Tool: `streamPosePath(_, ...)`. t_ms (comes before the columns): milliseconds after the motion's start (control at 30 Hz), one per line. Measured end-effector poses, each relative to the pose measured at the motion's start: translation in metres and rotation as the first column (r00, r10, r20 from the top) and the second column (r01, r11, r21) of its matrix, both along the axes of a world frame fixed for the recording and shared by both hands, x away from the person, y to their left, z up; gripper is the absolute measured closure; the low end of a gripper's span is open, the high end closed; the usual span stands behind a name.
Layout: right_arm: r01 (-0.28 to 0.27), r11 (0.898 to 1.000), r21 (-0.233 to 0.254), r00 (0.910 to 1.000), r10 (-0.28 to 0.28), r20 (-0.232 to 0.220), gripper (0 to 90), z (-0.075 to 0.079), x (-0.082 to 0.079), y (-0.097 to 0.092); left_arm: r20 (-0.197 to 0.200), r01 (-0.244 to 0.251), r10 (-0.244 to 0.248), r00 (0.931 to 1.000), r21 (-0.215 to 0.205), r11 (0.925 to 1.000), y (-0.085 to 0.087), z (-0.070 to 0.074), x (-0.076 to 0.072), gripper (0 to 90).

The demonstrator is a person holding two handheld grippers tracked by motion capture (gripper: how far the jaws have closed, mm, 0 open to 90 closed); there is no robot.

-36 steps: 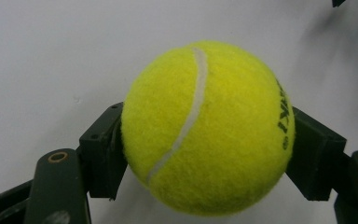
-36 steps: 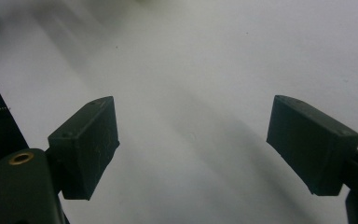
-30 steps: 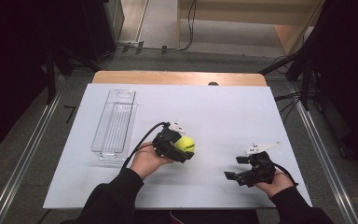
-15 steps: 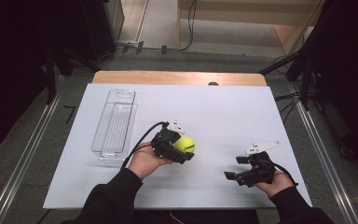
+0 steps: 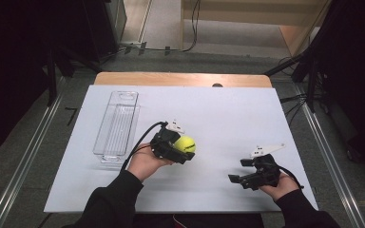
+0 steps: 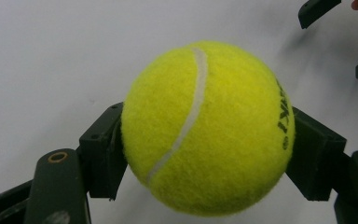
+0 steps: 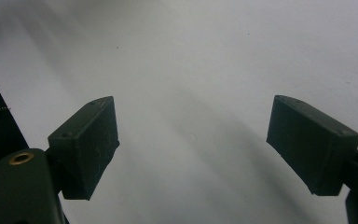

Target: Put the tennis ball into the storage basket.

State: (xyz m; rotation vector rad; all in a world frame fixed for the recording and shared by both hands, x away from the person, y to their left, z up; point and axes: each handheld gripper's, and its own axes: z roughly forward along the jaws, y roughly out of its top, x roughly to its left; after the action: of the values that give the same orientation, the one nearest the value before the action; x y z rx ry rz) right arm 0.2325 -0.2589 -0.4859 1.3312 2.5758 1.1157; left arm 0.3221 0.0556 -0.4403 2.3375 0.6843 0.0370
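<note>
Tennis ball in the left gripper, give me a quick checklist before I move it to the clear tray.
1. Ball clamped between both pads of the left gripper: ok.
2. Grip centred on the ball: ok, pads sit at its widest part.
3. Tray clear of other things: ok.
4. White table between ball and tray free of obstacles: ok.
5. Right gripper out of the way, open, holding nothing: ok.
6. Ball lifted off the table: cannot tell.

Tennis ball [image 5: 185, 144] slightly nearer (barely)
</note>
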Motion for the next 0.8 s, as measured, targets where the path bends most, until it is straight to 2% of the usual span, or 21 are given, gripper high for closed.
streamPosePath(500,-0.010,1.000,-0.002,0.9999,0.010,0.002,14.6,0.000,0.002,0.002,-0.007,-0.060,0.060,0.9982,-0.019,0.9980,0.017,0.007,0.004,26.3)
streamPosePath(800,-0.025,1.000,-0.004,0.9997,0.025,0.006,14.6,0.000,0.005,0.004,-0.002,-0.080,0.080,0.9968,-0.015,0.9967,0.026,0.010,0.005,26.3)
